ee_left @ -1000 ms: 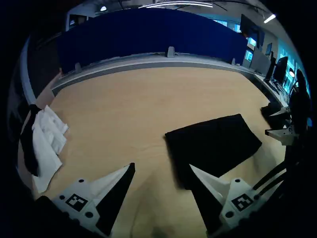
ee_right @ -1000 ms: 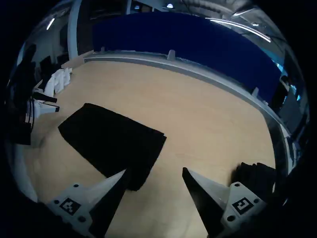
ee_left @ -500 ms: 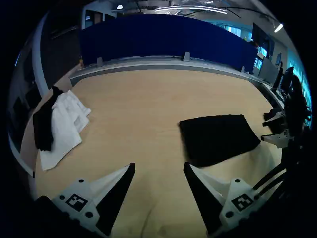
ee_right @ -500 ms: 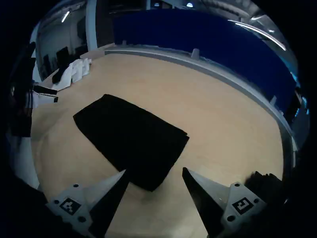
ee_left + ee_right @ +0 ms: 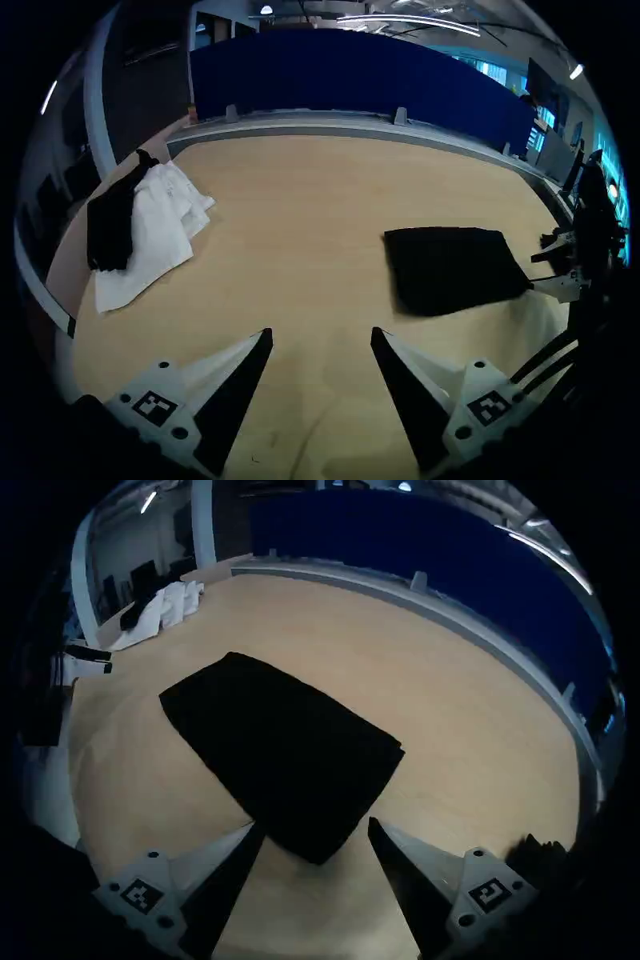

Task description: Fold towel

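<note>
Seems we're btwn folds: flat black rectangular cloth towel (image 5: pixel 280 752) on pale wooden counter (image 5: pixel 464 720), left hand-held gripper (image 5: pixel 320 332) & right hand-held gripper (image 5: pixel 314 824) wide, empty; next, pinch near corner.

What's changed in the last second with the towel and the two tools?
The left tool pulled back from the black towel, swinging toward the white cloths. The right tool moved in toward the towel's near corner. Both stayed open; the towel stayed flat.

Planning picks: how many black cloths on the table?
2, maybe 3: a central folded black towel; a crumpled black cloth beside white cloths at the wooden table's edge; a dark heap low right in the right gripper view.
</note>
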